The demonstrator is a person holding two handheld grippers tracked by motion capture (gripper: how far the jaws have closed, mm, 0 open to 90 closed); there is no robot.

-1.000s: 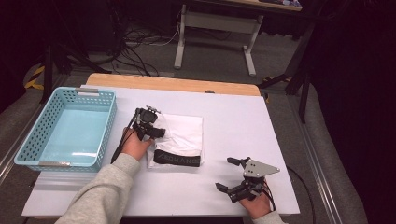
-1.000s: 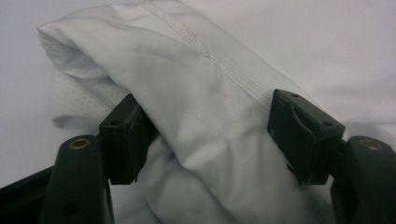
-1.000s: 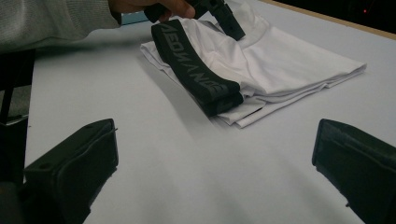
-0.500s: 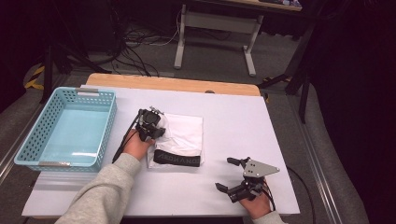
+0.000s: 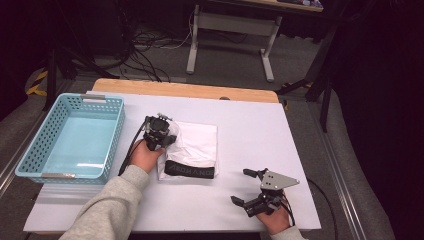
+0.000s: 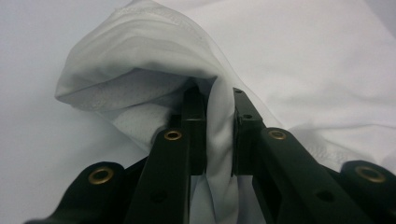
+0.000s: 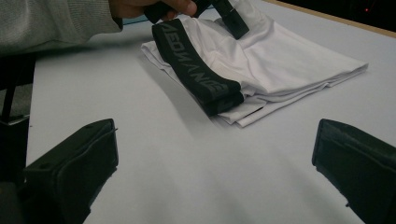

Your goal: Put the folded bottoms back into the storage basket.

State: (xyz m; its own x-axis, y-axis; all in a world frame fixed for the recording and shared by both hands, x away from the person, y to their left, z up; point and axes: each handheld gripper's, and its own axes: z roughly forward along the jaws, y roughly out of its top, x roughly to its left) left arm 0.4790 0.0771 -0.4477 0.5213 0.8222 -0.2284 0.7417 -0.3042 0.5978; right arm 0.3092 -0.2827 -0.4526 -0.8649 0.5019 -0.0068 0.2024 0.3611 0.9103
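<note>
Since a second ago, the left gripper's jaws have just been closing and now pinch the white garment on the worktop; the right gripper's jaws stand apart.

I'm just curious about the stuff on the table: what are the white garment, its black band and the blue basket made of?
White garment: thin, smooth knit fabric, probably synthetic; it folds softly and shows a fine mesh inside. Black band: seemingly woven elastic, matte, with lettering. Blue basket: likely moulded plastic, slightly glossy, with perforated walls.
</note>
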